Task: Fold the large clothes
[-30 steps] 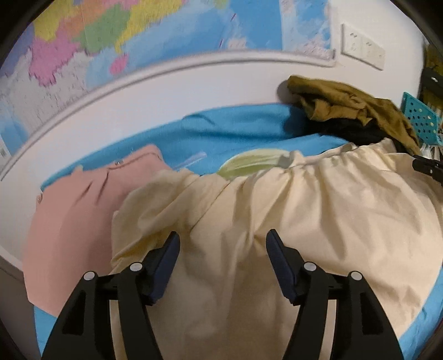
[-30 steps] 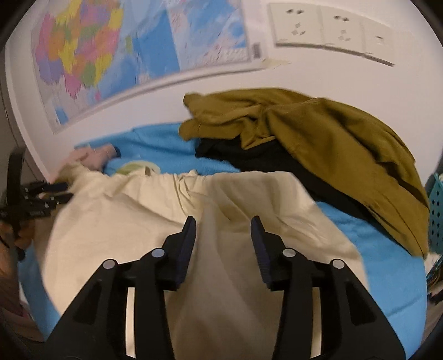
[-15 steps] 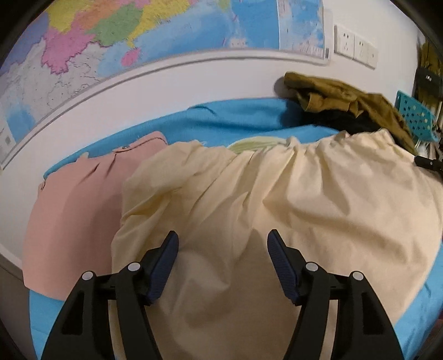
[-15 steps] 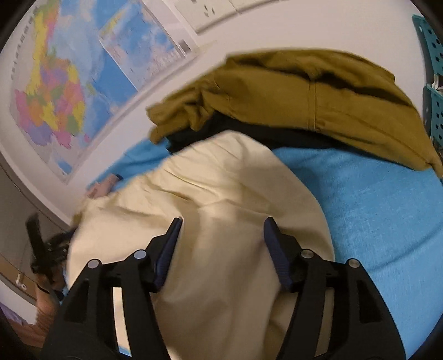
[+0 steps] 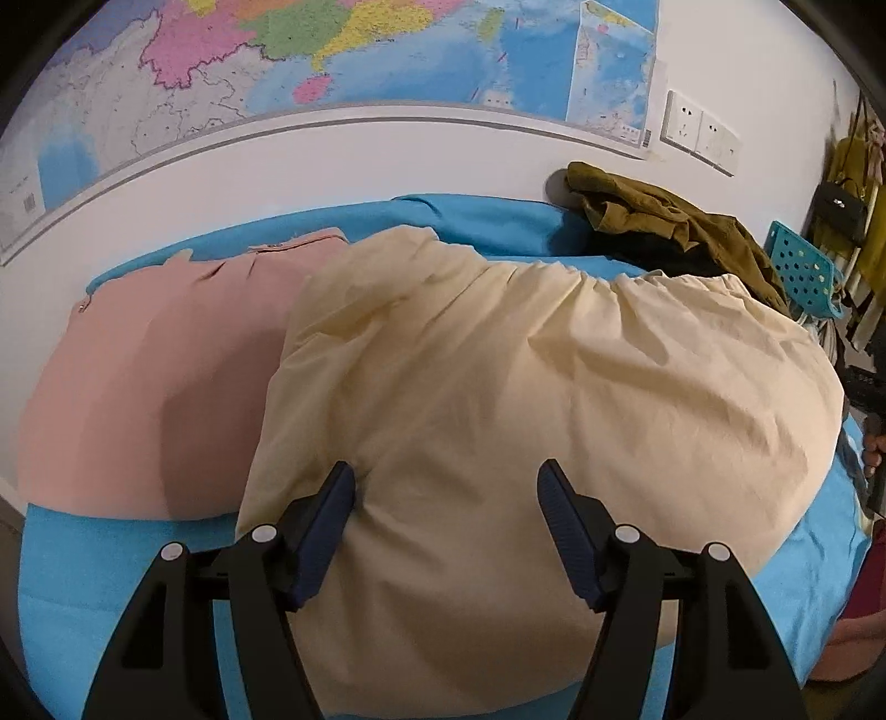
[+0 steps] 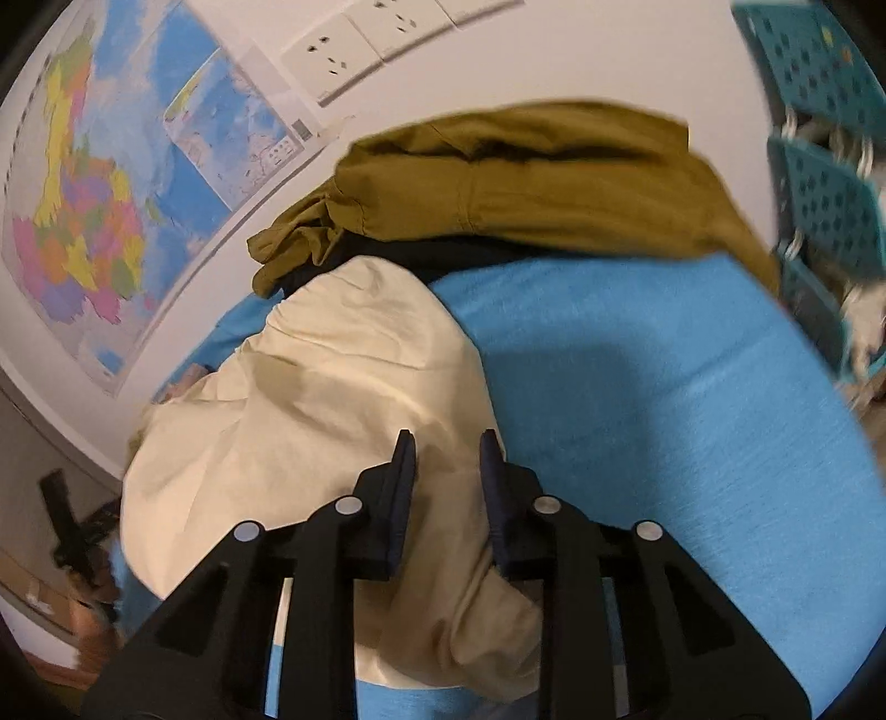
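A blue cover [image 5: 111,559] spreads over the work surface, whose far edge meets a white wall [image 5: 310,171]; a wide bare stretch of blue lies open to the right of the cream garment [image 6: 664,399] in the right wrist view, and a narrower strip shows along the near left edge. The cream garment [image 5: 554,387] lies spread across the middle of the cover, rumpled, with a gathered band along its far edge and soft creases over its body.

The left gripper [image 5: 446,487] stands with its jaws wide above the garment's near part, cloth showing between them but neither pad pressing on it. The right gripper [image 6: 443,448] has just been closing; its jaws are now narrow, with the garment's right edge bunched between them, though whether the pads actually pinch it cannot be told.

A pink garment [image 5: 144,387] lies flat just left of the cream one, partly under its edge. An olive garment [image 6: 526,188] is heaped on something black against the wall at the far right. A map [image 5: 277,50] hangs above, wall sockets [image 5: 700,133] beside it, and teal perforated baskets [image 6: 825,205] crowd the right edge.
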`<state>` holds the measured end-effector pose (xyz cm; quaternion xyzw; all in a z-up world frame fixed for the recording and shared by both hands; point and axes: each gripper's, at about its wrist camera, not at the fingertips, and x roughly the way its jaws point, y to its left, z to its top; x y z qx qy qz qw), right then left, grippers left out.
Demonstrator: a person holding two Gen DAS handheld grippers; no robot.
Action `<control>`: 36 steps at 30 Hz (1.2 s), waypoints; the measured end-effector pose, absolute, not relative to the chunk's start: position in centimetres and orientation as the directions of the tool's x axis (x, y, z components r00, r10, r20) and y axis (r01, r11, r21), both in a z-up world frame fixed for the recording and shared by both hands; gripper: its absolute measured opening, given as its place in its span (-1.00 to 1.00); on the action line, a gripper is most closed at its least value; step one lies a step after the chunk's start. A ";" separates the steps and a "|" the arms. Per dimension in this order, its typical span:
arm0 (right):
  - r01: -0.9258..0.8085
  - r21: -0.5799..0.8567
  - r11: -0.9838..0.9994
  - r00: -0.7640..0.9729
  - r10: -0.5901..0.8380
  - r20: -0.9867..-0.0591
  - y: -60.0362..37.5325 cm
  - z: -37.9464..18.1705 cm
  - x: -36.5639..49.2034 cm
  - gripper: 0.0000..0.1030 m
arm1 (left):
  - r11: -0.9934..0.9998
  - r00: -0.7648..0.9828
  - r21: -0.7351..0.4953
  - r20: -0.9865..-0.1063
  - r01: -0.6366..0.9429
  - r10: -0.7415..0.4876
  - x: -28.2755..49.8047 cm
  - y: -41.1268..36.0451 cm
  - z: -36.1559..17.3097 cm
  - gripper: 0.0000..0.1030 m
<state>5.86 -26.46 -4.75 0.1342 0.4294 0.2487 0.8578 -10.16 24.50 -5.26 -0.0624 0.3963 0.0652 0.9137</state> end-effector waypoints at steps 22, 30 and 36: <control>-0.945 -0.221 0.242 0.327 0.643 -0.693 -0.5 -1.3 -11.6 0.50 | 0.968 0.685 -0.133 -0.727 -0.214 0.052 -16.6 18.9 -4.2 0.63; -0.874 -0.441 0.206 0.472 0.580 -0.664 0.9 -4.6 -11.8 0.37 | 0.961 0.670 -0.182 -0.742 -0.208 0.005 -17.2 18.2 -5.2 0.63; -0.902 -0.364 0.233 0.426 0.613 -0.665 0.1 -3.1 -11.5 -0.08 | 0.926 0.652 -0.345 -0.740 -0.156 -0.165 -16.9 18.2 -6.8 0.63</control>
